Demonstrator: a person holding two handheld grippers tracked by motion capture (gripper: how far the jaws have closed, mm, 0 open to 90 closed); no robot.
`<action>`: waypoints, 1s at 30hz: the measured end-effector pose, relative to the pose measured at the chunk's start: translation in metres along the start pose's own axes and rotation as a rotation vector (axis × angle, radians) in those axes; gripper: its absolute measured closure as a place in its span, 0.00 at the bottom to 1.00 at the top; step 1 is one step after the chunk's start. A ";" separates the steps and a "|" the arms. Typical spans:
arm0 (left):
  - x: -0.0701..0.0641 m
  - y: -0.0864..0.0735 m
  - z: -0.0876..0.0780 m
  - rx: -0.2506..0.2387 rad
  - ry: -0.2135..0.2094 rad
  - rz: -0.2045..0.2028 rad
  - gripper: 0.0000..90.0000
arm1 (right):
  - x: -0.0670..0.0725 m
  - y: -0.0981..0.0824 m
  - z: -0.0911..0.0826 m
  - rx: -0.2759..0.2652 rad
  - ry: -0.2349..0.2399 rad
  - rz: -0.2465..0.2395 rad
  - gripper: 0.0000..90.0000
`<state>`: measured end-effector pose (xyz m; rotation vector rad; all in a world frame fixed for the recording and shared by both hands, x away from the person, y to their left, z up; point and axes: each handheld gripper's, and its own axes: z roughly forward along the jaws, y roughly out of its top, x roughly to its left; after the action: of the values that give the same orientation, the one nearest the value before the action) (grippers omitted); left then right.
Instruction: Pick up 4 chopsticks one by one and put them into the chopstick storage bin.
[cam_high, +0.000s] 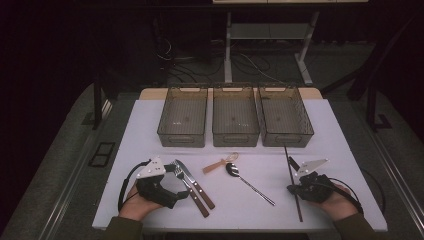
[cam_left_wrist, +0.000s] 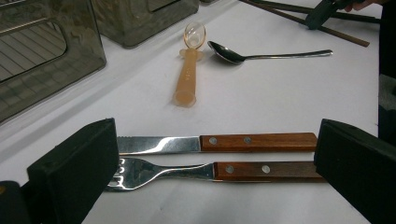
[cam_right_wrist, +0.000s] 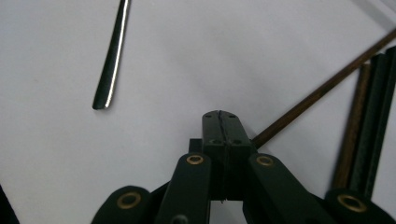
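A wooden-handled knife (cam_left_wrist: 215, 143) and fork (cam_left_wrist: 187, 171) lie side by side on the white table (cam_high: 150, 130). My left gripper (cam_left_wrist: 217, 140) is open, one jaw at each end of the pair, touching neither. In the high view the left gripper (cam_high: 179, 184) sits at the front left beside the knife (cam_high: 196, 185). My right gripper (cam_right_wrist: 219, 117) is shut, its jaws pressed together just above a long brown chopstick (cam_right_wrist: 322, 91) that runs under them. From above, the right gripper (cam_high: 293, 162) lies at the front right over that chopstick (cam_high: 295, 195).
Three see-through bins stand in a row at the back: left (cam_high: 181, 139), middle (cam_high: 235, 140), right (cam_high: 286, 140). A metal spoon (cam_high: 247, 182) and an orange plastic spoon (cam_high: 220, 164) lie mid-table. The spoon's handle (cam_right_wrist: 112, 60) shows near my right gripper.
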<state>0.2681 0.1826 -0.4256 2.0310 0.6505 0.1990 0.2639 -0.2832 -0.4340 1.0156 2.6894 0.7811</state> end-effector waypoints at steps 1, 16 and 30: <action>0.000 0.000 0.000 0.000 -0.001 0.000 0.00 | -0.001 -0.001 -0.001 0.002 0.000 0.003 1.00; -0.001 0.000 0.001 -0.002 -0.003 0.000 0.00 | -0.022 -0.016 -0.012 0.020 -0.068 0.074 1.00; -0.001 0.000 0.002 0.002 -0.005 0.004 0.00 | -0.040 -0.026 -0.019 0.025 -0.114 0.114 1.00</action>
<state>0.2684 0.1802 -0.4264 2.0343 0.6441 0.1960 0.2731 -0.3334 -0.4323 1.1899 2.5704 0.6886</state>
